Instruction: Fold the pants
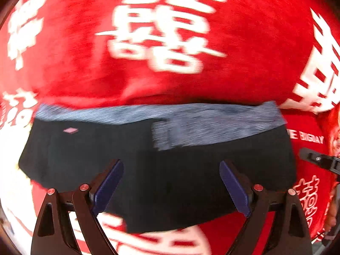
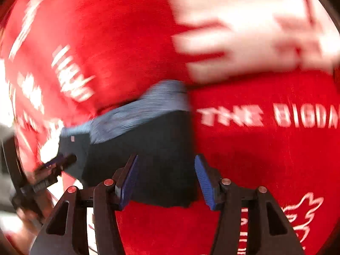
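Observation:
The pants (image 1: 106, 148) are black with a grey-blue waistband (image 1: 201, 119), folded into a compact block on a red cloth. My left gripper (image 1: 171, 170) is open above the block's near half, holding nothing. In the right wrist view the pants (image 2: 153, 148) lie at centre left, and my right gripper (image 2: 166, 165) is open over their right edge, empty. The left gripper (image 2: 61, 161) shows at the left of that view, and the right gripper's finger (image 1: 318, 159) shows at the right edge of the left wrist view. Both views are motion-blurred.
A red cloth (image 1: 255, 42) with large white characters and the words "THE BIGDAY" (image 2: 269, 116) covers the whole surface under and around the pants.

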Tool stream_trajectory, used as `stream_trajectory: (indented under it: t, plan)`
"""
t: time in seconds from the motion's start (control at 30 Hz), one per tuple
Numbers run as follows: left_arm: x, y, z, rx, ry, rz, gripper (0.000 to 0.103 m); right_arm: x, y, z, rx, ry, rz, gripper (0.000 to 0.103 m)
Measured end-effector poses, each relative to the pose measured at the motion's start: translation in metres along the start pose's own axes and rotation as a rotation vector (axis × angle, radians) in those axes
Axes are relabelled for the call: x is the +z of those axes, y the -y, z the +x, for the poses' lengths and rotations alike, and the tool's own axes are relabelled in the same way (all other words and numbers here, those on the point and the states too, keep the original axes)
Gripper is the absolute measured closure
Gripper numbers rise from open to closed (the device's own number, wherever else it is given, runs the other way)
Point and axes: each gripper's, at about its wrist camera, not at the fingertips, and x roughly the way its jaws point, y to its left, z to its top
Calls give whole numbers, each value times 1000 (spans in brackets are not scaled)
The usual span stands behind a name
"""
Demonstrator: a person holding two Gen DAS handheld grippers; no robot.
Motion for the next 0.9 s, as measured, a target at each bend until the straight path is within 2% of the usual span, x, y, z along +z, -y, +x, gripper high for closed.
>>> stream_trajectory:
  t: [0.07,0.17,0.2,0.23,0.27,0.3,0.37,0.4,0.5,0.6,0.67,0.73,0.77,0.8,0.87,0.9]
  plan:
    - [1,12,16,-1,-13,8,11,-1,21,11,86,-38,60,45]
    - [-9,16,54,49,-89,13,11,-1,29,37,234,-122,71,45]
    - [-14,12,63,28,-111,-3,9,0,29,45,257,-146,68,43]
    - [-18,8,66,15,-98,-32,6,-1,28,55,272,-173,62,43]
    - [-19,4,67,15,-90,-53,0,-2,28,65,289,-197,66,47]
    - [-20,1,69,4,-96,-61,0,0,29,70,295,-197,80,58]
    - [-18,0,69,0,-113,-74,0,0,26,66,313,-200,102,69]
    - [-17,2,66,7,-121,-64,0,-1,21,60,334,-186,96,73]
    - [-18,13,45,10,-101,-16,0,-13,-3,28,392,-156,52,74]
    - [-27,15,33,14,-81,10,0,-27,-17,17,358,-149,6,74]
    - [-35,11,44,46,-117,6,0,-33,-9,33,241,-158,-4,73]
    - [-40,-2,51,9,-125,-39,0,-40,9,55,118,-193,31,62]
    - [-41,-4,49,9,-127,-51,0,-41,14,54,155,-172,78,61]
    - [-41,-6,44,32,-123,-48,0,-42,15,51,155,-163,101,58]
    - [-42,-10,34,84,-105,-27,0,-47,5,36,51,-121,72,50]
    - [-43,-15,29,104,-102,-28,0,-48,-2,28,13,-103,48,50]
